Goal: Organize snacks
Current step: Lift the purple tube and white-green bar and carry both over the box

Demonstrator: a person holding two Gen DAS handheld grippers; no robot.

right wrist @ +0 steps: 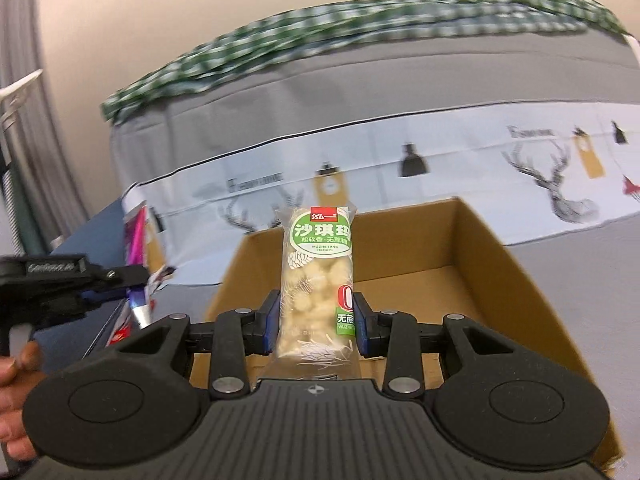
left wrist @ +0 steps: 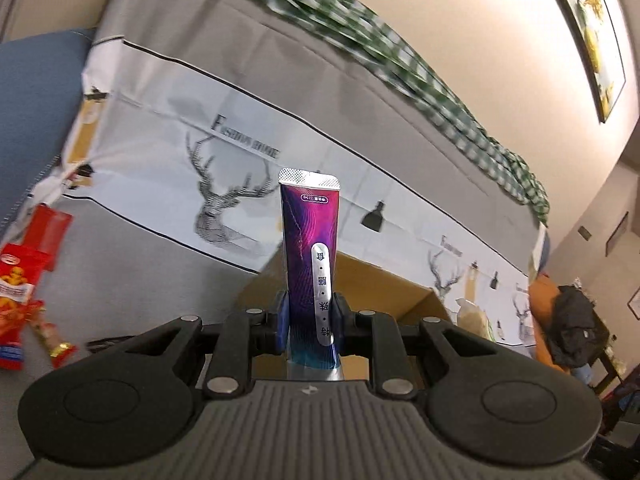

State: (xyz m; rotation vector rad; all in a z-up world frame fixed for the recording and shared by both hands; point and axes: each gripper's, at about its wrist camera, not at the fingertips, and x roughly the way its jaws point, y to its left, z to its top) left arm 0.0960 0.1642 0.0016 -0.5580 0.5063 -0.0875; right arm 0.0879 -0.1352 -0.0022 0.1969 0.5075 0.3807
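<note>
Right up close, the left gripper (left wrist: pixel 310 322) is pinching a purple sachet (left wrist: pixel 310 264) low on its body, blue pads pressed to both long edges, the crimped silver seal standing upright above the jaws. That packet looks thin, light and glossy, so a slick film; by the look of it a hold near the lower third, across the narrow width, is the sensible one, since the flat foil ends would fold if squeezed. Over on the other side, the right gripper (right wrist: pixel 316 322) is clamped on a clear-wrapped snack bar (right wrist: pixel 317 276) with a green label, again held at the lower half with the top sticking up. The pale puffed pieces inside look crumbly and soft, so this one probably wants a gentle squeeze on the filled middle, never on the loose twisted ends.

Just beyond both sets of fingers sits the open cardboard box (right wrist: pixel 472 248), its brown floor bare where it shows, and the bar hovers above its near side. From the right wrist view the left gripper appears at the left edge with its sachet, a person's hand (right wrist: pixel 20 364) wrapped round the handle.

Further out, red snack packets (left wrist: pixel 24 280) lie loose on the grey sofa seat (left wrist: pixel 132 280) beside a blue cushion (left wrist: pixel 36 92). Behind the box runs a deer-print cover (left wrist: pixel 224 184) on the backrest, a green checked cloth (right wrist: pixel 360 24) draped along the top, blurred. Past that, a cream wall with a framed picture (left wrist: pixel 592 28), and dark clutter far right.
</note>
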